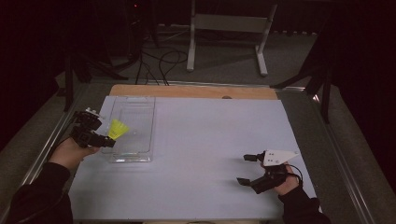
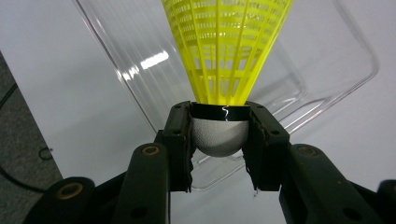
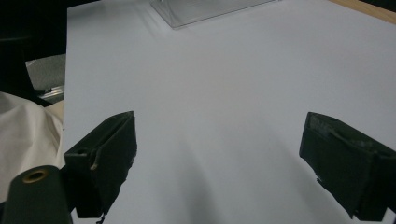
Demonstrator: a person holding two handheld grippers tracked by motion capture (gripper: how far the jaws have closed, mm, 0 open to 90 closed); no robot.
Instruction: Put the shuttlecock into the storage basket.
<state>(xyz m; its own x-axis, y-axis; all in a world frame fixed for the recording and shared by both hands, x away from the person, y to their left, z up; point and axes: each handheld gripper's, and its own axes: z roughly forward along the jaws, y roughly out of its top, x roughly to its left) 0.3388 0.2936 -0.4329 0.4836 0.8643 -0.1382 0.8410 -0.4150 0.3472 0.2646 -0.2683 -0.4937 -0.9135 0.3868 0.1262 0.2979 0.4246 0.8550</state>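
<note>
No text, label, brand, number or sign can be read on anything here.

One yellow shuttlecock (image 2: 229, 51), one clear tray (image 1: 133, 128), two tools.

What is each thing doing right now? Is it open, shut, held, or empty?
left gripper: shut on the shuttlecock's white cork end.
shuttlecock: held, yellow skirt pointing away over the tray.
clear plastic tray: flat on the table, nothing lying in it.
right gripper: open, jaws wide apart, nothing between them, over the white table sheet.
</note>
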